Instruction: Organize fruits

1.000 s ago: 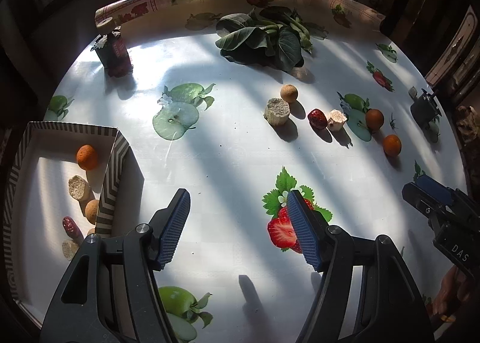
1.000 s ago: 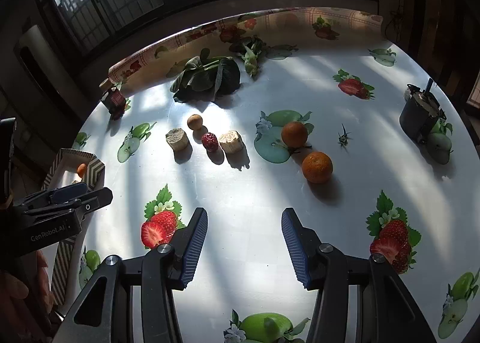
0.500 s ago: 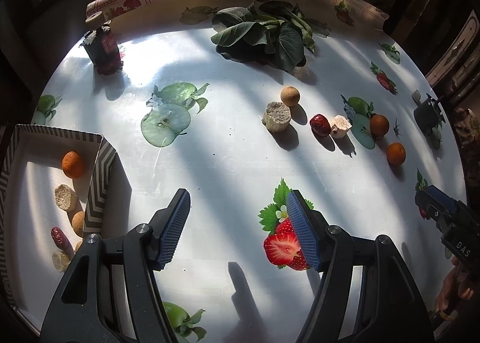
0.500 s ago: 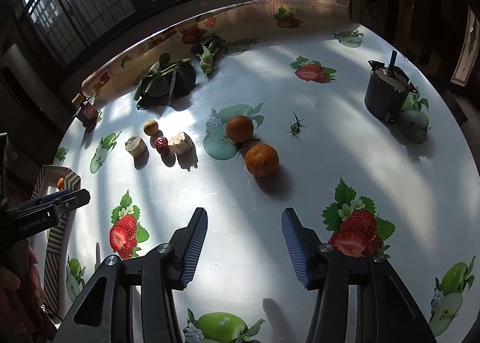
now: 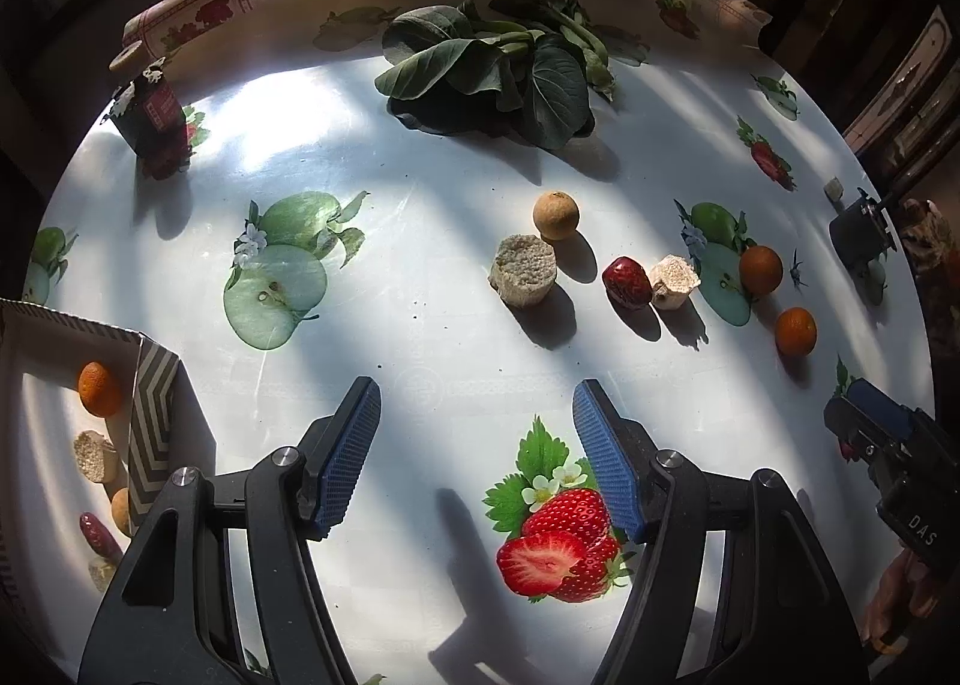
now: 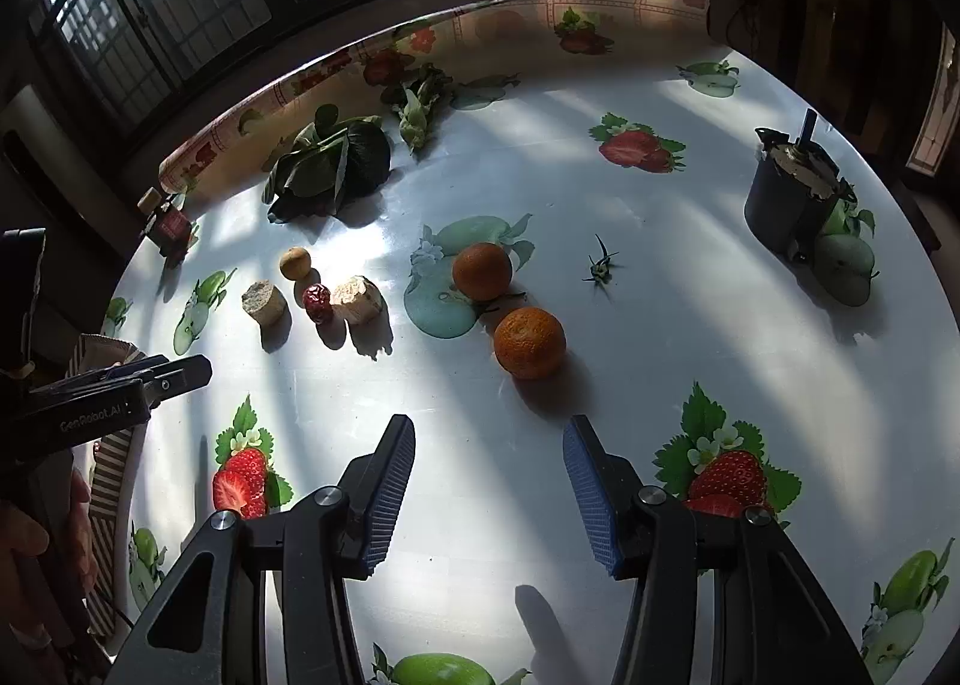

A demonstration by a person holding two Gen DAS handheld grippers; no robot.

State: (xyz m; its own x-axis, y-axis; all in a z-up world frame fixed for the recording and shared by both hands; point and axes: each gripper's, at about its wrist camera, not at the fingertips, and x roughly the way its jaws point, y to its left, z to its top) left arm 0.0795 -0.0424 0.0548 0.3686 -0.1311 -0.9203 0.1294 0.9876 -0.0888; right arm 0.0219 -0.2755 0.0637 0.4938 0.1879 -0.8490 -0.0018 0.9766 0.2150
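Both tongs hang empty over the bench: the left tongs gape wide, the right tongs stand parted short of an orange.

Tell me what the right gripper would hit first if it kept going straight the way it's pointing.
Probably the near tangerine: it sits just beyond the open right gripper, roughly centred between the fingers. Depth is unclear, so the tablecloth might come first.

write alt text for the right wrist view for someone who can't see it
The right gripper hangs open and empty over a fruit-print table, just short of the nearer orange. A second orange lies behind it, small fruits sit further left, and a dark cup stands at right.
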